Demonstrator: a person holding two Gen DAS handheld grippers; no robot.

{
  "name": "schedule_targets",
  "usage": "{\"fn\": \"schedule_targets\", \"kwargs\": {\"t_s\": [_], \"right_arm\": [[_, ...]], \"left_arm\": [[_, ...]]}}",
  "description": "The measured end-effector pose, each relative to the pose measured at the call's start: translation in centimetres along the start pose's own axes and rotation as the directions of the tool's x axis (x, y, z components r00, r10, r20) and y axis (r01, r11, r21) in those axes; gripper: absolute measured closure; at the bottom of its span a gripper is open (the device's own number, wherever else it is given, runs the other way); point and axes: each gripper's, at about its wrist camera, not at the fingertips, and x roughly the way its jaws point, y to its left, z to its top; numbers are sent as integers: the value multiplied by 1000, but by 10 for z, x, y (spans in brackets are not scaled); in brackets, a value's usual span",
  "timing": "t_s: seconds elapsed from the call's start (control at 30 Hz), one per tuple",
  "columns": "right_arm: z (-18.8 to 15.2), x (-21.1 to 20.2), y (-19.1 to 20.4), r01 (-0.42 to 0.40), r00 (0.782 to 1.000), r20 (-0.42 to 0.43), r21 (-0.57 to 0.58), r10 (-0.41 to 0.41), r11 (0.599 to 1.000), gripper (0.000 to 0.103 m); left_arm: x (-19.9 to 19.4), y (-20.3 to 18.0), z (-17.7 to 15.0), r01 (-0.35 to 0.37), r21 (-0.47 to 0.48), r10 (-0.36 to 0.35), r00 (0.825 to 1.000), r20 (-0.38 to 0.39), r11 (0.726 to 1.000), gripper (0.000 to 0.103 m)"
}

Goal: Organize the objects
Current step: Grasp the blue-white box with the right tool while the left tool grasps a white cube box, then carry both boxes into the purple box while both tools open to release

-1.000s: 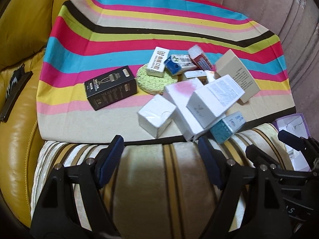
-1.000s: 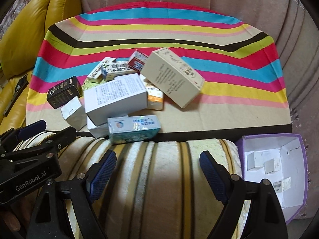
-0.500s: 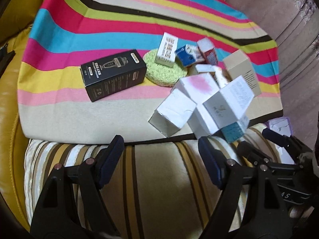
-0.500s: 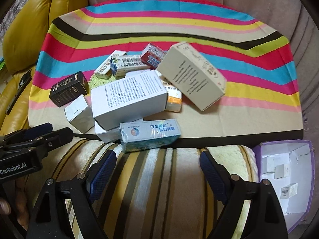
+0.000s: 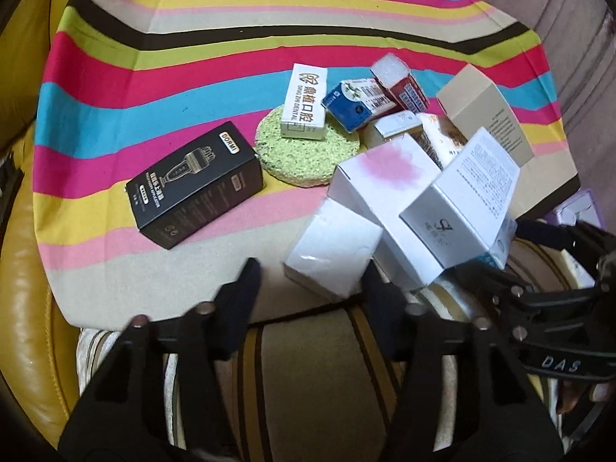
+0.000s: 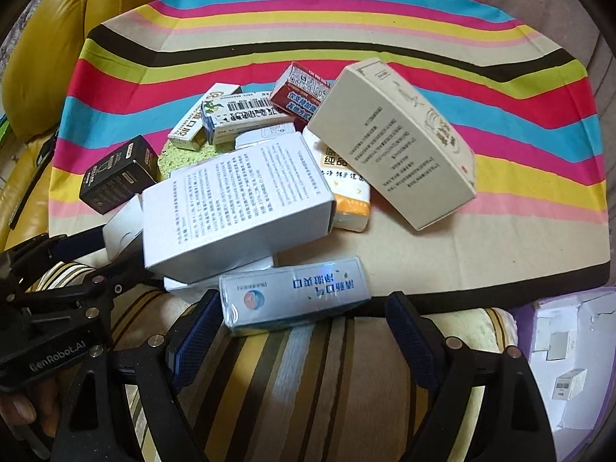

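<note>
Compared with the view half a second earlier, both cameras sit closer to the pile of boxes, so the near boxes fill more of each view. The left gripper (image 5: 312, 281) has its jaws apart, empty, its tips just short of the small white box (image 5: 333, 254) at the near edge of the striped cloth (image 5: 161, 61). The right gripper (image 6: 304, 321) likewise has its jaws spread wide and holds nothing; the light blue box (image 6: 294, 294) lies crosswise between its fingertips, overhanging the cloth's dark front border.

Countable items: one black trimmer box (image 5: 196, 184), lying apart to the left of the pile; one round green pad (image 5: 308, 150) carrying one white dental box (image 5: 304, 102); one blue-and-white box (image 5: 356, 104); one red box (image 5: 400, 84); one tan box (image 6: 392, 142), tilted and propped on the pile; one large white printed box (image 6: 238, 204) leaning on a white box with a pink blot (image 5: 385, 177). Smaller boxes beneath them are too covered to count.

Open cloth lies beyond the pile and on its right side. A purple tray (image 6: 519, 319) with three small white boxes inside stands off the cloth's right front corner. Yellow leather cushions (image 5: 27, 308) border the left edge.
</note>
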Motion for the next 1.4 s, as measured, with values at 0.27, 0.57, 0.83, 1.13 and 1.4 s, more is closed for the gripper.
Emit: {"fn": "schedule_targets", "kwargs": {"t_s": [0.27, 0.57, 0.83, 1.13, 1.4], "right_arm": [[2, 9, 0, 17, 1000, -19, -9, -17, 1000, 28], [-6, -4, 3, 46, 999, 29, -33, -45, 998, 28], [-14, -16, 3, 59, 997, 59, -36, -57, 998, 28], [-26, -30, 0, 63, 994, 90, -22, -60, 998, 28], [-37, -42, -8, 60, 992, 115, 6, -60, 998, 28]], "left_arm": [[-8, -3, -6, -22, 30, 21, 999, 32, 999, 59], [-20, -13, -8, -83, 46, 79, 994, 73, 996, 59], [-29, -19, -17, -95, 39, 91, 992, 84, 995, 59], [-40, -24, -24, -104, 46, 99, 990, 100, 994, 59], [-53, -41, -31, -110, 70, 102, 988, 118, 991, 59]]}}
